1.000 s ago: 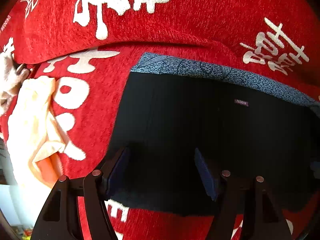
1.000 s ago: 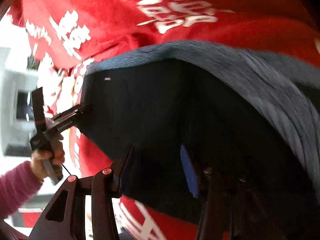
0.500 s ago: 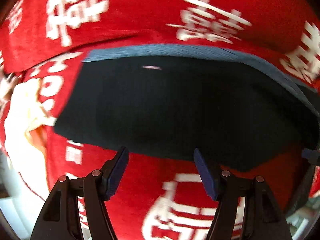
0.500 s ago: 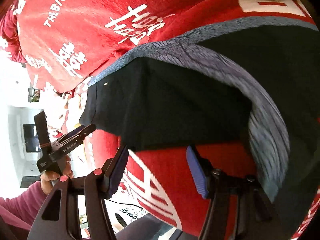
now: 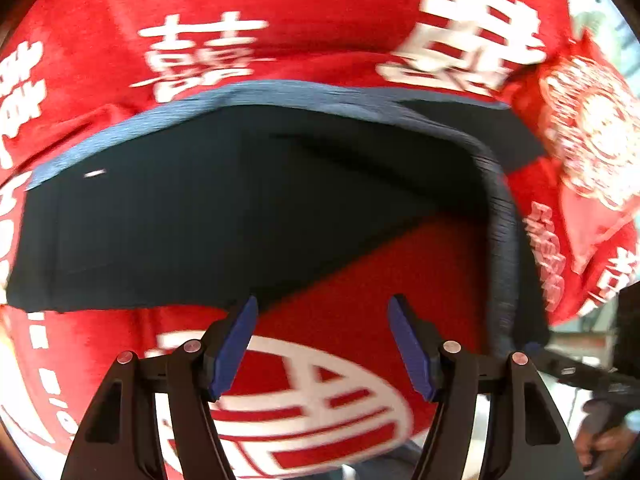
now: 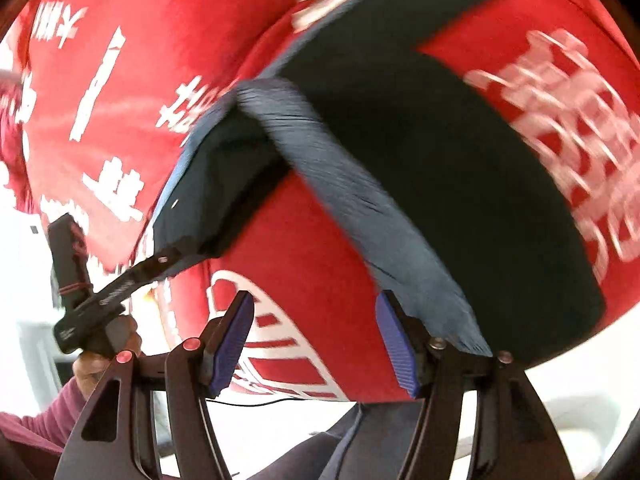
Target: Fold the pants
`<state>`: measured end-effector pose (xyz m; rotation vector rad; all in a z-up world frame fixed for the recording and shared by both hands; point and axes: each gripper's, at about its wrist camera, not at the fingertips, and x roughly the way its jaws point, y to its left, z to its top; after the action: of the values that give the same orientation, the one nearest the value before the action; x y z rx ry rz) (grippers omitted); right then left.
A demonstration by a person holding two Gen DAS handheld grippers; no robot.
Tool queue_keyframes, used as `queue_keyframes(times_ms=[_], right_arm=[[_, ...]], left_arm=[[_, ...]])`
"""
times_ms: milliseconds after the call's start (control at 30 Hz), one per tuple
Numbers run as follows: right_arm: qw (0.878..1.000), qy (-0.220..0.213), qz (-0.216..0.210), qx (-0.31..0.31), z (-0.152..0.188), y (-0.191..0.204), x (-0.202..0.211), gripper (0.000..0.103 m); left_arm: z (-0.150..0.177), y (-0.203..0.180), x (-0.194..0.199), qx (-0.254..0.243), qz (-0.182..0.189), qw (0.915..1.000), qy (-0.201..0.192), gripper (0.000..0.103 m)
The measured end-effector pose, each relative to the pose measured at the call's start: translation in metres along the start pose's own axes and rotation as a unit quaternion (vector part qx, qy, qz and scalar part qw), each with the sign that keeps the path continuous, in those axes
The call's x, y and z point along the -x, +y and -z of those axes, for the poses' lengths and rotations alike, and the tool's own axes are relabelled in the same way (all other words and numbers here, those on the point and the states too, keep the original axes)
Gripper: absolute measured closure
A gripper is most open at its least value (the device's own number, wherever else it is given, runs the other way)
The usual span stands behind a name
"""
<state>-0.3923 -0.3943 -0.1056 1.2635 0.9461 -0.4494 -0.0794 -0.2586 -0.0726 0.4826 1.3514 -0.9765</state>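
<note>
Dark navy pants [image 5: 224, 208] with a blue-grey patterned waistband [image 5: 280, 94] lie folded on a red cloth with white characters [image 5: 280, 16]. My left gripper [image 5: 322, 344] is open and empty, over red cloth just in front of the pants' near edge. In the right wrist view the pants [image 6: 420, 132] lie diagonally with the waistband band [image 6: 360, 200] running toward my right gripper [image 6: 314, 340], which is open and empty over red cloth, its right finger beside the band. The left gripper [image 6: 160, 262] shows there at the pants' left corner.
The red cloth's front edge drops off just behind both grippers [image 6: 288, 394]. A bunched fold of the red cloth [image 5: 584, 148] rises at the right of the pants. The person's hand in a pink sleeve [image 6: 92, 364] holds the left tool.
Both grippers have pulled back toward the front edge, off the pants; the views have swung, so the pants now lie farther ahead. Both stay open.
</note>
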Motion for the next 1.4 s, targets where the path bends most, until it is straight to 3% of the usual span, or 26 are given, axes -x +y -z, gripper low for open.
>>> queue_keyframes(times_ms=[67, 167, 333, 667, 700, 767, 800, 833, 900, 1133, 1400], right_arm=[[0.999, -0.013, 0.001, -0.038, 0.014, -0.026, 0.006, 0.036], [0.996, -0.023, -0.009, -0.085, 0.031, -0.060, 0.010, 0.036], [0.990, -0.026, -0.027, -0.138, 0.049, -0.105, 0.010, 0.036], [0.969, -0.001, -0.174, -0.175, 0.050, -0.139, -0.024, 0.036], [0.965, 0.001, -0.184, -0.185, 0.053, -0.143, -0.026, 0.036], [0.958, 0.006, -0.196, -0.207, 0.054, -0.149, -0.028, 0.040], [0.956, 0.014, -0.196, -0.218, 0.055, -0.151, -0.028, 0.065], [0.954, 0.016, -0.200, -0.222, 0.056, -0.150, -0.028, 0.080], [0.951, 0.005, -0.212, -0.224, 0.051, -0.147, -0.018, 0.087], [0.958, -0.045, -0.241, -0.150, -0.018, -0.115, 0.053, 0.088], [0.971, -0.076, -0.217, -0.061, -0.161, -0.085, 0.105, 0.088]], left_arm=[[0.002, -0.020, -0.002, -0.011, 0.030, 0.9994, 0.009, 0.034], [0.002, -0.050, -0.015, -0.032, 0.050, 0.9980, 0.023, 0.027], [-0.003, -0.097, -0.052, -0.052, 0.088, 0.9932, 0.055, 0.026], [-0.003, -0.141, -0.095, -0.086, 0.063, 0.9894, 0.098, 0.026], [-0.003, -0.142, -0.096, -0.087, 0.062, 0.9895, 0.097, 0.029], [-0.004, -0.144, -0.096, -0.089, 0.064, 0.9888, 0.100, 0.058], [-0.005, -0.145, -0.098, -0.091, 0.066, 0.9879, 0.106, 0.075], [-0.006, -0.146, -0.098, -0.090, 0.074, 0.9867, 0.113, 0.081], [-0.011, -0.149, -0.088, -0.091, 0.082, 0.9869, 0.106, 0.081], [-0.059, -0.167, -0.048, -0.090, 0.110, 0.9886, 0.049, 0.081], [-0.135, -0.175, -0.052, -0.083, 0.114, 0.9899, 0.012, 0.081]])
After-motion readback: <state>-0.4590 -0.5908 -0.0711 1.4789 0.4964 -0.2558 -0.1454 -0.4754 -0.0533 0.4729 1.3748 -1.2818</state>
